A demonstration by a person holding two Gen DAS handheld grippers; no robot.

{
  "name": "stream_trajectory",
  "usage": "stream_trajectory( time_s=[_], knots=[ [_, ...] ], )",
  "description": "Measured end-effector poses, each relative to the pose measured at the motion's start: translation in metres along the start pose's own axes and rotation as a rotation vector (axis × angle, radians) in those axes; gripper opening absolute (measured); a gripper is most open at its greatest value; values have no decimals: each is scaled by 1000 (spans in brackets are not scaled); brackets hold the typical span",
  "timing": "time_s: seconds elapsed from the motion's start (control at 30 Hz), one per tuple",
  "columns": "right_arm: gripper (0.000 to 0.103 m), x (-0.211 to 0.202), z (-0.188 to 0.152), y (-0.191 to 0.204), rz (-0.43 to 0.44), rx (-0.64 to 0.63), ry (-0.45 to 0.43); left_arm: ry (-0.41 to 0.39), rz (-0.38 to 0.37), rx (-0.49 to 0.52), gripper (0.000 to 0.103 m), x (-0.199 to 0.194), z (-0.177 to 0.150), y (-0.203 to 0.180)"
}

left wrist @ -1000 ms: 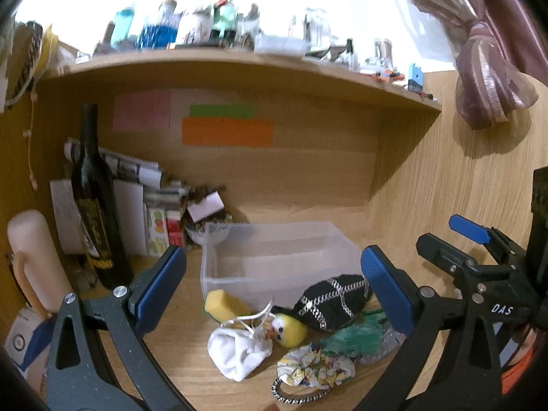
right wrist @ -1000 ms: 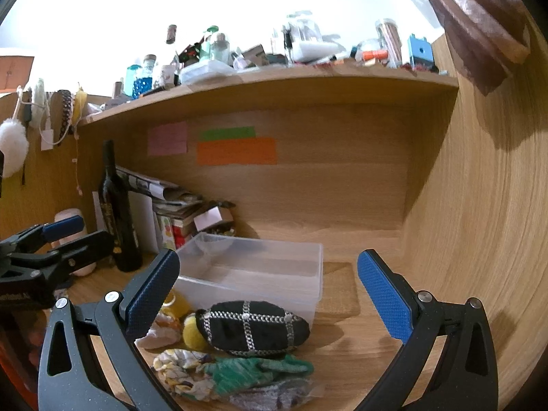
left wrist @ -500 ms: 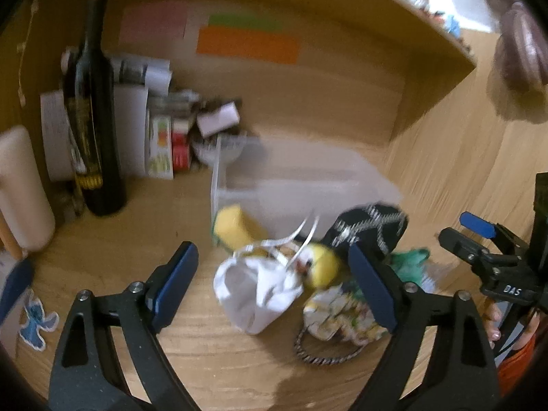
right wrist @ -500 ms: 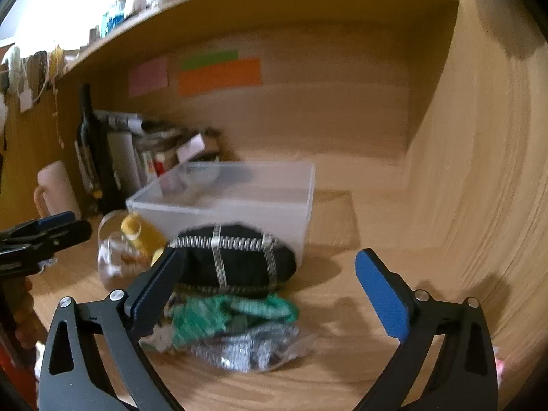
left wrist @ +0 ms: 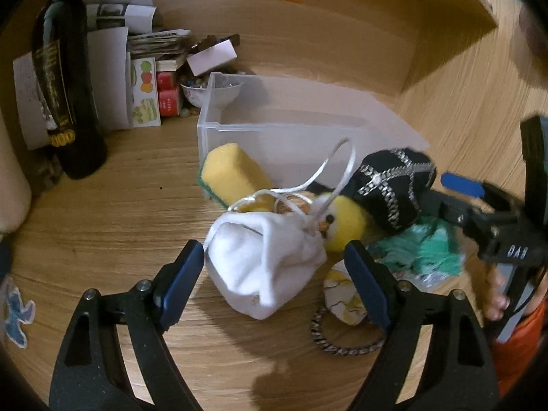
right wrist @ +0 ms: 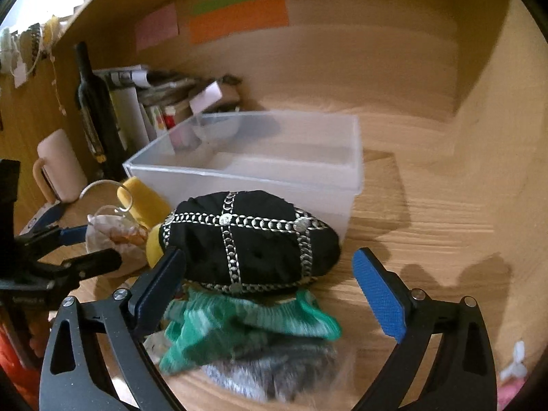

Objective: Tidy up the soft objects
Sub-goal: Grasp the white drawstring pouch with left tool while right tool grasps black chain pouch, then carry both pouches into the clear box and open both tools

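A pile of soft things lies on the wooden desk before a clear plastic bin [left wrist: 219, 126] [right wrist: 356, 171]. My left gripper [left wrist: 274, 274] is open, its jaws either side of a white drawstring pouch [left wrist: 263, 267]. Behind the pouch sit a yellow sponge [left wrist: 229, 171] and a yellow plush chick [left wrist: 346, 222]. My right gripper [right wrist: 270, 291] is open, straddling a black cap with silver chain trim [right wrist: 250, 236] and a green knit cloth [right wrist: 239, 325]. A grey fuzzy cloth [right wrist: 274, 373] lies under the green one. A patterned scrunchie [left wrist: 342, 294] and a braided hair band [left wrist: 342, 342] lie by the left gripper.
A dark wine bottle [left wrist: 65, 78] [right wrist: 96, 102], papers and small boxes [left wrist: 144, 92] stand at the back left. A cream mug [right wrist: 61, 167] sits left of the bottle. A small bowl [left wrist: 195, 92] sits behind the bin. Wooden walls close the back and right.
Both grippers have tilted down and moved closer to the pile. The left gripper now straddles the white pouch; the right now straddles the black cap and green cloth.
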State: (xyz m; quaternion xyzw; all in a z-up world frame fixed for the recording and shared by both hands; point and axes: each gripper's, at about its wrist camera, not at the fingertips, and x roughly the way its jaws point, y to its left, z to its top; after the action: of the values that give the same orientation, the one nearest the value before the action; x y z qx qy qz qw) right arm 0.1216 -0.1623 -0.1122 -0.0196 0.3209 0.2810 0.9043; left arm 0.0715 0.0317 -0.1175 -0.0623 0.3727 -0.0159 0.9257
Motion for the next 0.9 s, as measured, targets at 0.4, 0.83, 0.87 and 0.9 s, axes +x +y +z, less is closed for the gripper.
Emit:
stream_trajectory(
  time_s=[0.4, 0.83, 0.87, 0.9],
  knots=[
    [72, 21, 2, 0, 27, -20, 85, 42, -28, 5, 35, 10, -1, 2],
    [10, 4, -2, 8, 32, -35, 35, -69, -26, 56, 22, -19, 4, -11],
    [9, 1, -1, 8, 32, -34, 26, -80, -25, 59, 22, -22, 5, -12],
    [9, -3, -1, 8, 30, -32, 15, -89, -24, 61, 22, -25, 6, -14]
  ],
)
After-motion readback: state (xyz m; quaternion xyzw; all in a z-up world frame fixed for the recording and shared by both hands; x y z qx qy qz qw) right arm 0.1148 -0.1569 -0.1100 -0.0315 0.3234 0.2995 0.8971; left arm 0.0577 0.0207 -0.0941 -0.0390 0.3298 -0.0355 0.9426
